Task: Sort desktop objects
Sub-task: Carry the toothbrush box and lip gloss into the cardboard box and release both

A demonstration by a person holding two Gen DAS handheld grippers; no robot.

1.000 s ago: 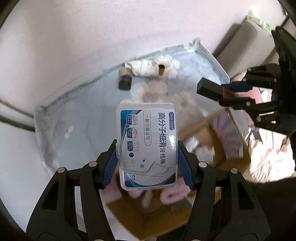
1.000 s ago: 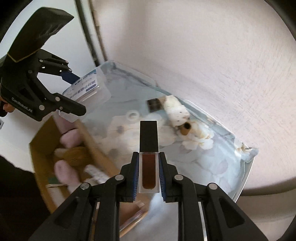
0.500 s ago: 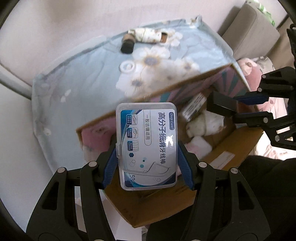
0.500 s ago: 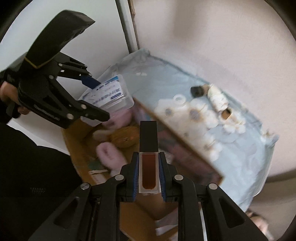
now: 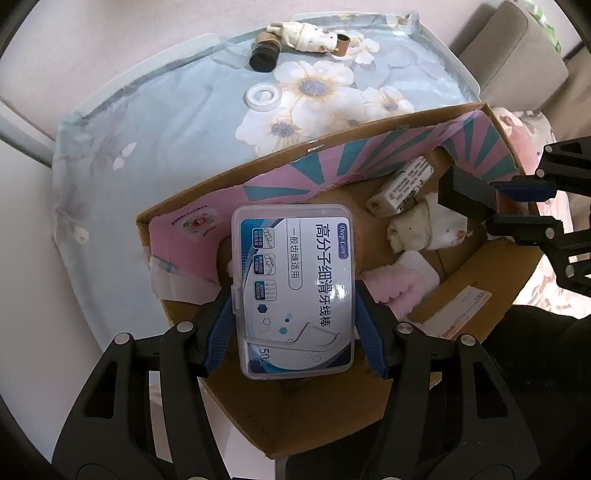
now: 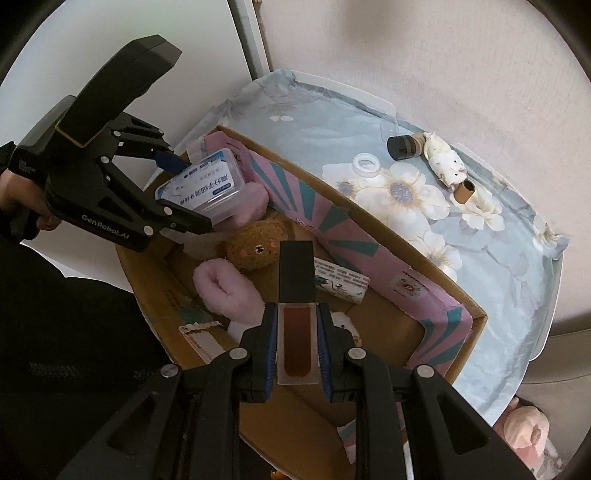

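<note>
Left claw (image 5: 295,314) clamps a clear dental floss pick case (image 5: 295,288), label up, held above the near-left part of the open cardboard box (image 5: 332,177). Right claw (image 6: 297,347) grips a lip gloss tube (image 6: 296,332) with black cap, over the box interior.

Box contents: brown plush toy (image 6: 255,247), pink fluffy slippers (image 6: 229,291), white printed carton (image 6: 341,282), white socks (image 5: 424,229).

On the table (image 5: 166,147) beyond the box: white ring (image 5: 263,96), dark-capped bottle (image 5: 265,55), soiled white cloth (image 5: 306,33), near the far edge.
</note>
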